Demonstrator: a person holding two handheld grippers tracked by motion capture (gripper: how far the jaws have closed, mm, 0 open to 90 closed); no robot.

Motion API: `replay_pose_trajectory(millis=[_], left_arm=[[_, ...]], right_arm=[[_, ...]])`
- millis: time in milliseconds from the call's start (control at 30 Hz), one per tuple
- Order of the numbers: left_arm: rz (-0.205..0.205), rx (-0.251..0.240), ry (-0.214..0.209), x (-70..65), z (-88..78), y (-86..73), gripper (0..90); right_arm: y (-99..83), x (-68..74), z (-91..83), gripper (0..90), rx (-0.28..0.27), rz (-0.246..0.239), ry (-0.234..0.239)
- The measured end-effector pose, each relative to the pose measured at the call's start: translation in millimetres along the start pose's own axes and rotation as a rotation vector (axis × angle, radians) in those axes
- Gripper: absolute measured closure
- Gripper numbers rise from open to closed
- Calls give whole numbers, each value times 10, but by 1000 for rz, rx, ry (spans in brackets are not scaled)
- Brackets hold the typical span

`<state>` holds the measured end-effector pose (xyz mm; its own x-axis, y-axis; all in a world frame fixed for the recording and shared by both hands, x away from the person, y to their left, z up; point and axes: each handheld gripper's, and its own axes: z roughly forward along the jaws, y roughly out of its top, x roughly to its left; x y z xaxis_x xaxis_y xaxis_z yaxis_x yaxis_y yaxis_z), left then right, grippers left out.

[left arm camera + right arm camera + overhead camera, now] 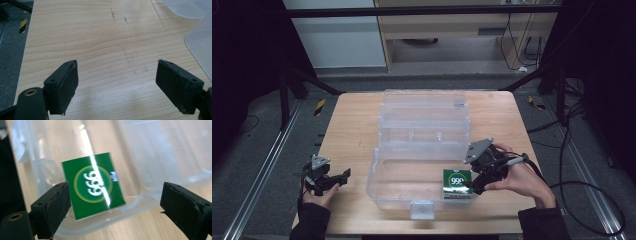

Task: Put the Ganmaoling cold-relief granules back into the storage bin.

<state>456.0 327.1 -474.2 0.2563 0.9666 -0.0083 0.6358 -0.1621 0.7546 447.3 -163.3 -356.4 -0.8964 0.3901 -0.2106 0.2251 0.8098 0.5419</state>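
**A:** Starting nearest the person, what does the high view give?

**B:** Two dark sleeves at the bottom edge. The left gripper [343,175] sits at about eight o'clock on the wooden table [352,125], low over the bare wood, jaws pointing toward three o'clock. The left gripper view shows its jaws spread wide with nothing but wood grain between them, and a pale corner of clear plastic at two o'clock.

**A:** And the other hand?

**B:** The right gripper [478,187] is at about four o'clock on the table, at the right end of the clear plastic box [382,170], with the person's hand [524,180] wrapped around its body. Its jaws stand apart and press on nothing (no earlier picture is at hand, so only the state counts here). In the right gripper view [113,202] the pads sit wide on either side of the frame.

**A:** Where is the green packet?

**B:** The green packet [457,182] lies inside the near tray of the box, in its right-hand corner, around five o'clock from the table's centre, with white "999" in a ring on its face. In the right gripper view the packet [93,186] is beyond the jaws, tilted, nearer the left pad; whether it touches that pad cannot be told.

**A:** Farther off?

**B:** The box's upper tiers [424,120] step back toward twelve o'clock, open and see-through. Beyond the table come grey floor, black frame legs and trailing cables.
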Motion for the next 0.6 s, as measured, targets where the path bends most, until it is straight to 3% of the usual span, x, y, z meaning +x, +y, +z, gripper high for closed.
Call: replay_pose_trajectory(millis=[367,600], left_arm=[[3,1,-1,-6,-1,0,200],[1,0,-1,-8,-3,-2,235]], right_arm=[[-593,-96,-200,43,-212,303,-186],[-1041,-138,-144,43,-353,549,-336]])
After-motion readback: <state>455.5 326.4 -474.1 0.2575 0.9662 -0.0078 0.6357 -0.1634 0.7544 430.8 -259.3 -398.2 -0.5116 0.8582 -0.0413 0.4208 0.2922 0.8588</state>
